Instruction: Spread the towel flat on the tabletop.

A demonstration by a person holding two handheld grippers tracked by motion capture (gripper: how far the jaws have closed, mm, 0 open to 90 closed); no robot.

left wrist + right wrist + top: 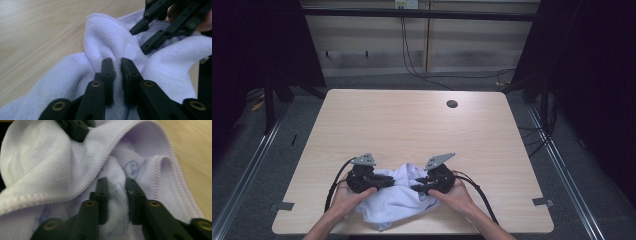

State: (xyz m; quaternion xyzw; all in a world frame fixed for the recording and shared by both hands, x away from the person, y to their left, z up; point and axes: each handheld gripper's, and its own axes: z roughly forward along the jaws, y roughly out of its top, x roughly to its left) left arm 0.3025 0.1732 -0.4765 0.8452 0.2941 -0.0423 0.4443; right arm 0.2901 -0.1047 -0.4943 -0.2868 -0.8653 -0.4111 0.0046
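A pale lilac cloth lies bunched near the front edge of the wooden table. My left gripper comes in from the left. In the left gripper view its jaws stand almost together, pinching a thin fold of the cloth. My right gripper comes in from the right, and its jaws press on a raised ridge of the cloth, which has a faint blue print. The two grippers point at each other, close together over the cloth. The right gripper also shows in the left gripper view.
The table has a dark round hole at the back right. Grey tape marks sit at the front left corner and front right corner. Cables trail on the floor beyond the table.
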